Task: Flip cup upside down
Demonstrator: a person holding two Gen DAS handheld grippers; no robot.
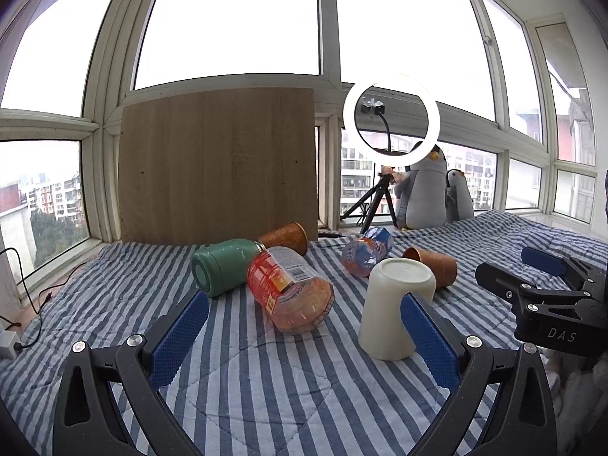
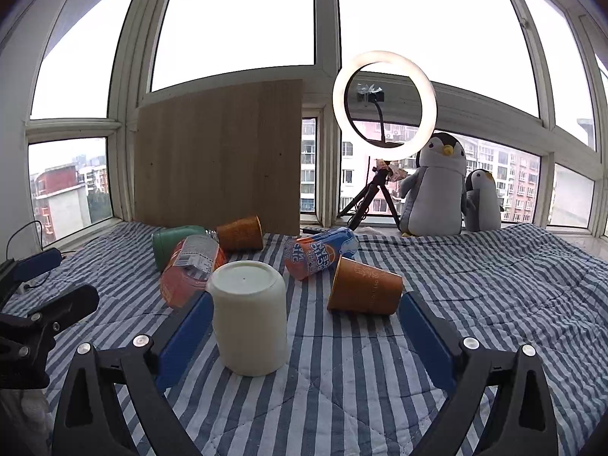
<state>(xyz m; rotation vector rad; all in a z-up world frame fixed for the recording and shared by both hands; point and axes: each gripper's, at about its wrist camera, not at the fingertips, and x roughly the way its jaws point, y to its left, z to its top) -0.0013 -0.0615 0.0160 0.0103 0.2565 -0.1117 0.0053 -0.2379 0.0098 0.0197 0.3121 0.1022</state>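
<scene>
The cream plastic cup (image 2: 249, 317) stands base-up, axis vertical, mid-quilt on the striped blue quilt (image 2: 494, 285), just inside the spread, empty right gripper (image 2: 304, 326), the left gripper (image 1: 304, 326) likewise released alongside.
</scene>
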